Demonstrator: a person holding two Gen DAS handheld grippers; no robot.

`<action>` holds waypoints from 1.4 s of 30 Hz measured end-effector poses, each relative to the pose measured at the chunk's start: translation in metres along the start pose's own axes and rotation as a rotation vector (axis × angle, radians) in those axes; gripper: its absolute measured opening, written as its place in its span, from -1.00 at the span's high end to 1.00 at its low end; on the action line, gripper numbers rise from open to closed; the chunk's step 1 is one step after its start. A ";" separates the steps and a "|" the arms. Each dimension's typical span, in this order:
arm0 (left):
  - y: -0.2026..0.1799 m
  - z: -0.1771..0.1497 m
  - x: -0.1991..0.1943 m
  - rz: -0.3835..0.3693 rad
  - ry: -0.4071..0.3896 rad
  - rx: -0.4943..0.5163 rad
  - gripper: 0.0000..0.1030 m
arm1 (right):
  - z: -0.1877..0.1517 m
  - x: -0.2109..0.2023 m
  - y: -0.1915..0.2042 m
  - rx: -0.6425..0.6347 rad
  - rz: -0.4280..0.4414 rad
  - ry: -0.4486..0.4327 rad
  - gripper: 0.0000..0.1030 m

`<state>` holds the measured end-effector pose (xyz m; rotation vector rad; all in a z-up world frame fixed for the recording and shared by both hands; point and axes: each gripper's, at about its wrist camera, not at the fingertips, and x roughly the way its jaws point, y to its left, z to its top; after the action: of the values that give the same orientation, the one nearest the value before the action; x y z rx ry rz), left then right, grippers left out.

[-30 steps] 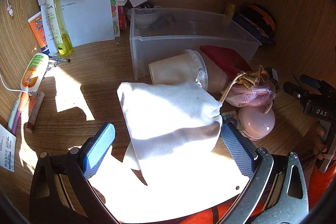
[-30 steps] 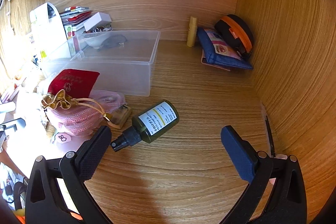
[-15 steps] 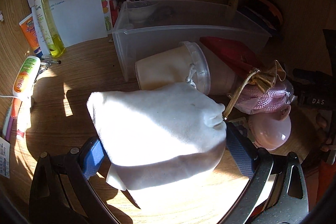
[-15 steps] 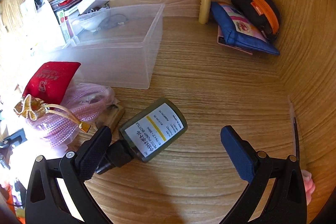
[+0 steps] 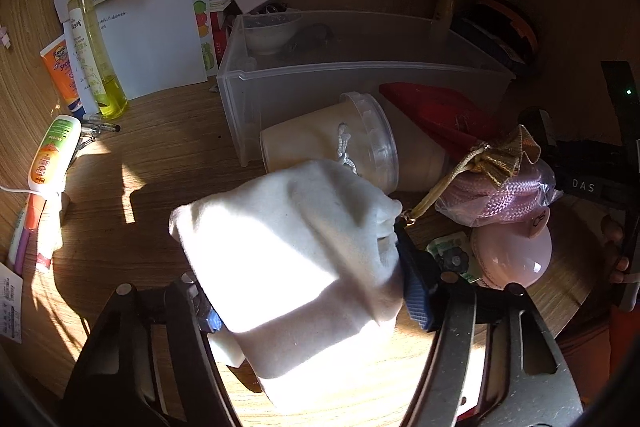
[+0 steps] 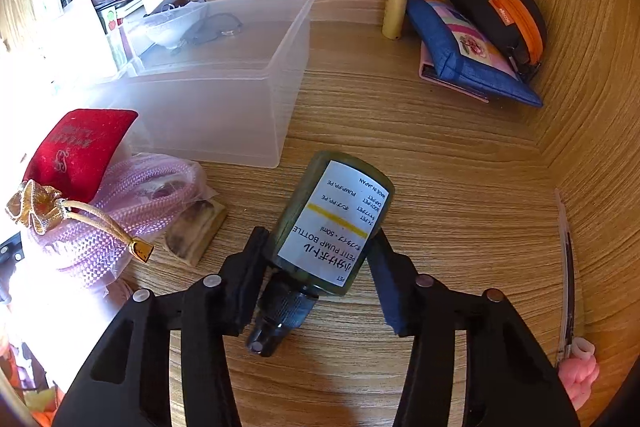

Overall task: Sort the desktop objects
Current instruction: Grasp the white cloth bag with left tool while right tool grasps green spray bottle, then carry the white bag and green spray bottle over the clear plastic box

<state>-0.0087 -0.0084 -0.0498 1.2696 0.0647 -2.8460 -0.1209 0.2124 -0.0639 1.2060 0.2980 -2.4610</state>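
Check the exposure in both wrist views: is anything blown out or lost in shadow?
Left wrist view: hard sunlight clips the lower part of the white pouch, while the clear bin and the back wall sit in dim shadow. Right wrist view: the left edge washes out to white beside the red pouch; the green pump bottle reads clearly.

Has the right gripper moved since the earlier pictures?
Yes. The right gripper advanced toward the clear box and now brackets the green pump bottle.

Two close wrist views, shared bin (translucent)
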 end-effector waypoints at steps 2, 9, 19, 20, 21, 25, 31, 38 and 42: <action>0.002 0.001 -0.004 -0.002 -0.005 -0.002 -0.15 | -0.001 -0.004 0.002 -0.011 -0.013 -0.022 0.11; 0.010 0.004 -0.016 -0.010 -0.025 -0.027 0.00 | 0.002 -0.026 0.003 -0.007 0.014 -0.081 0.13; 0.016 0.020 -0.044 -0.003 -0.120 -0.056 0.00 | 0.015 -0.058 0.012 -0.009 0.064 -0.169 0.14; 0.016 0.023 -0.046 -0.003 -0.128 -0.056 0.00 | 0.016 -0.061 0.013 -0.010 0.070 -0.176 0.14; 0.016 0.026 -0.048 -0.003 -0.137 -0.055 0.00 | 0.018 -0.063 0.014 -0.014 0.070 -0.185 0.14; 0.017 0.039 -0.052 0.004 -0.173 -0.056 0.00 | 0.025 -0.069 0.019 -0.018 0.062 -0.216 0.14; 0.021 0.061 -0.053 0.008 -0.209 -0.051 0.00 | 0.038 -0.075 0.023 -0.020 0.077 -0.249 0.14; 0.026 0.092 -0.050 0.008 -0.245 -0.041 0.00 | 0.059 -0.076 0.026 -0.021 0.093 -0.278 0.14; 0.028 0.110 -0.046 0.002 -0.257 -0.032 0.00 | 0.072 -0.074 0.029 -0.028 0.095 -0.289 0.14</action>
<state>-0.0585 -0.0411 0.0566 0.8883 0.1027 -2.9650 -0.1183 0.1795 0.0377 0.8177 0.1878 -2.4955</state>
